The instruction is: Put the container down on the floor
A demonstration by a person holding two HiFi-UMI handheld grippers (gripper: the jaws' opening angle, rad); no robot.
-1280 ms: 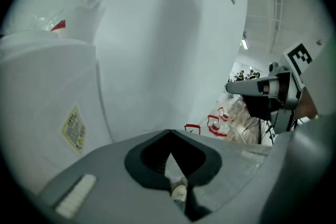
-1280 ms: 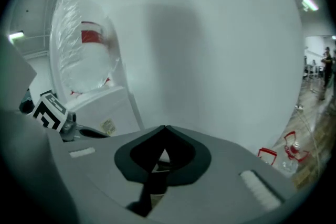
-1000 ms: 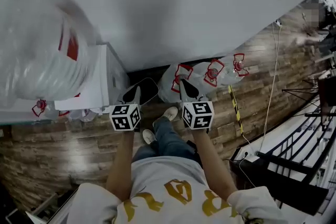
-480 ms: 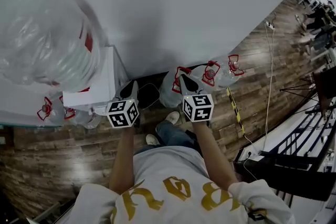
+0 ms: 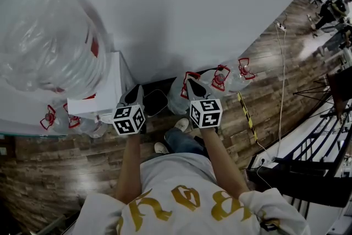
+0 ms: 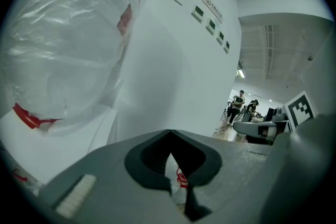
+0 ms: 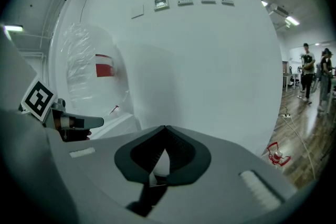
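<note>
The container, a big clear water jug (image 5: 49,41) wrapped in plastic film with a red label, stands on a white cabinet (image 5: 102,91) at the upper left of the head view. It fills the left of the left gripper view as the jug (image 6: 68,50) and stands left of centre in the right gripper view as the jug (image 7: 92,81). My left gripper (image 5: 135,95) is shut and empty, just right of the cabinet's corner. My right gripper (image 5: 192,85) is shut and empty beside it, facing the white wall. Neither touches the jug.
Several water bottles with red handles (image 5: 220,77) lie on the wooden floor by the wall, more under the cabinet (image 5: 77,121). A yellow-black strip (image 5: 246,113) and a white cable (image 5: 280,91) cross the floor. A black rail (image 5: 308,157) stands right. People stand far off (image 7: 310,68).
Over the last second the view shifted and the jug came more into frame. Both grippers stayed shut, side by side, edging slightly toward the wall.
</note>
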